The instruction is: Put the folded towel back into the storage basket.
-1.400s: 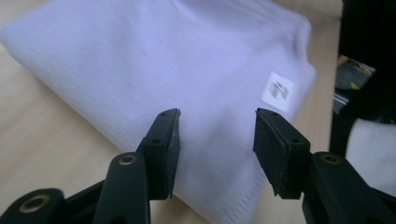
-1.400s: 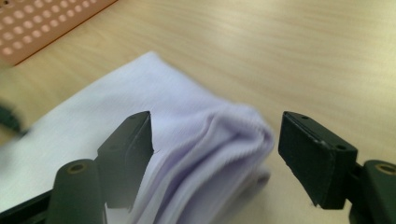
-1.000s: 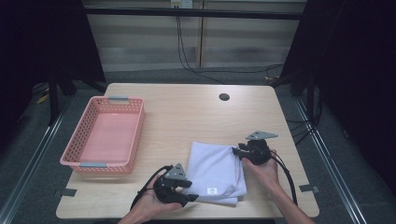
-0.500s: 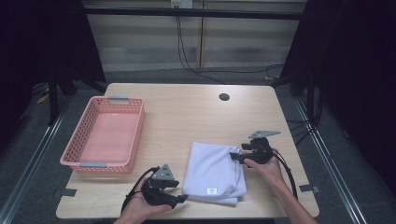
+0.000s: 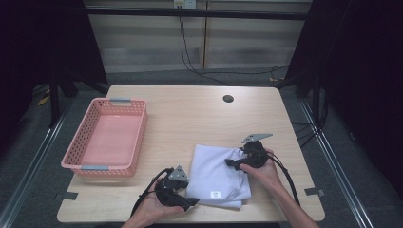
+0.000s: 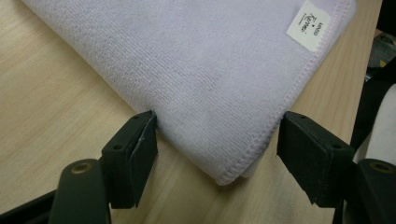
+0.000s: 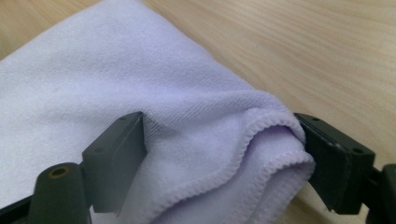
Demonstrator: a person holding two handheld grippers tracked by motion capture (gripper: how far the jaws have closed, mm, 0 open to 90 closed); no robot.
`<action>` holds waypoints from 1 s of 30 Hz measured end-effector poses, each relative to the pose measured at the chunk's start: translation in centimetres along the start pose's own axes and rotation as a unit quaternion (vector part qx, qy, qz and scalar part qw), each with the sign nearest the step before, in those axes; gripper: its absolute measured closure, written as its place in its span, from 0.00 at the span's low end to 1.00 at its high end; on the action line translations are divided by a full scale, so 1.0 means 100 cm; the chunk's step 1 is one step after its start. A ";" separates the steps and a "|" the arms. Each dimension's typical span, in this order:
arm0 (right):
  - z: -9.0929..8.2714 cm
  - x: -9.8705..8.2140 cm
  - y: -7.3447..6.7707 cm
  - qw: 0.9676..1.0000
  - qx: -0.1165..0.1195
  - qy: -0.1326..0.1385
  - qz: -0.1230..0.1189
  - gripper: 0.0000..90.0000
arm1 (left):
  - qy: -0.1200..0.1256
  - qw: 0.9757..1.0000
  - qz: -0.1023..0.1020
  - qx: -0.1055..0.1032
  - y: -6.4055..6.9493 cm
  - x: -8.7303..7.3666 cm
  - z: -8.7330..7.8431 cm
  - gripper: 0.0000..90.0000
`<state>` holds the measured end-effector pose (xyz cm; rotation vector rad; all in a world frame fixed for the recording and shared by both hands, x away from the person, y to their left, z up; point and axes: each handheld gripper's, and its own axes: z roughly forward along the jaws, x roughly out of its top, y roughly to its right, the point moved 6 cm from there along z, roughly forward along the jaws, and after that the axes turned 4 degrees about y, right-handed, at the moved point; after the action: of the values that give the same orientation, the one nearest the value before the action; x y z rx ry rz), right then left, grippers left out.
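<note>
A folded lavender towel (image 5: 214,173) lies flat on the wooden table (image 5: 190,118) near its front edge, with a white label (image 5: 216,194) on its near corner. My left gripper (image 5: 191,202) rests at the towel's front left corner. In the left gripper view the towel (image 6: 210,70) pokes its corner between the left gripper (image 6: 217,121) jaws, which have just been opening and stand wide without pressing. My right gripper (image 5: 233,163) is at the towel's right edge. The right gripper (image 7: 219,123) jaws have also just been opening and now flank a rumpled fold of towel (image 7: 201,140), loose between them.
A pink plastic basket (image 5: 138,137), with nothing in it, stands at the table's left. A round cable hole (image 5: 228,99) sits near the far edge. Black cables trail from both grippers toward the front edge. Dark floor and metal rails surround the table.
Both hands stay at the towel's corners. The left gripper drifted slightly left and has come back against the front left corner. The towel lies where it was.
</note>
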<state>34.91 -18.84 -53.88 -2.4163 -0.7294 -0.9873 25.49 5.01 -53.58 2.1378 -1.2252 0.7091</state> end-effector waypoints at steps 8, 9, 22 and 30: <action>0.001 -0.006 0.008 1.000 0.001 -0.021 -0.002 0.17 | -0.004 1.000 0.005 -0.004 0.003 -0.001 -0.001 0.31; 0.001 -0.006 0.008 1.000 0.002 -0.018 -0.004 0.17 | -0.002 1.000 0.004 -0.004 0.004 -0.001 0.000 0.31; -0.004 -0.008 -0.003 0.998 0.034 -0.039 -0.026 0.35 | 0.002 0.999 0.049 0.014 0.010 -0.003 0.001 0.51; -0.005 -0.009 -0.010 0.997 0.057 -0.042 -0.023 0.61 | 0.006 1.000 0.031 0.001 0.011 -0.001 0.002 0.74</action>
<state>33.54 -18.64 -54.01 -2.3633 -0.8515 -0.8412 24.54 4.43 -53.58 2.1021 -1.2887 0.7501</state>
